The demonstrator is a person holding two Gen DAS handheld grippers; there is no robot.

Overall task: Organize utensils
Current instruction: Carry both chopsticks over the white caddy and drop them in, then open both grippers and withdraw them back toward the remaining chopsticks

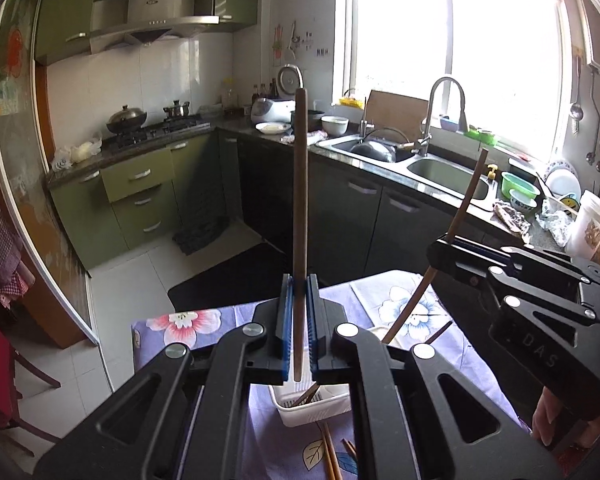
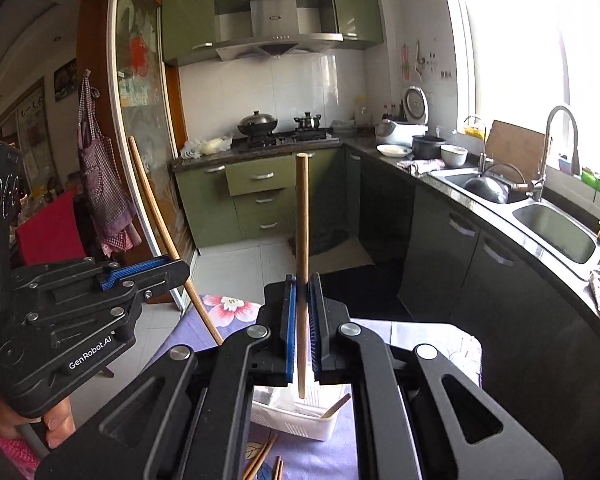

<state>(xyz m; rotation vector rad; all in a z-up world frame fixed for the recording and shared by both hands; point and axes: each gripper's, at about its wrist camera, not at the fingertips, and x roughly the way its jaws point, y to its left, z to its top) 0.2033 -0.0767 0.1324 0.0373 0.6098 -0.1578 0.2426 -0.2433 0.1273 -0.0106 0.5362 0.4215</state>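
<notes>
My left gripper (image 1: 299, 280) is shut on a dark brown chopstick (image 1: 300, 200) held upright above a white slotted utensil basket (image 1: 312, 410). My right gripper (image 2: 302, 282) is shut on a lighter wooden chopstick (image 2: 302, 216), also upright above the same basket (image 2: 292, 420). Each gripper shows in the other's view: the right one (image 1: 440, 254) with its chopstick (image 1: 466, 200), the left one (image 2: 180, 270) with its chopstick (image 2: 156, 208). A chopstick lies inside the basket (image 2: 336, 406). Several loose chopsticks (image 1: 330, 456) lie on the flowered cloth in front of it.
The basket stands on a table with a purple flowered cloth (image 1: 180, 328). Beyond are a dark floor mat (image 1: 228, 280), green cabinets (image 1: 140, 200), a stove with pots (image 1: 140, 128), and a counter with a double sink (image 1: 432, 168) and dishes under a bright window.
</notes>
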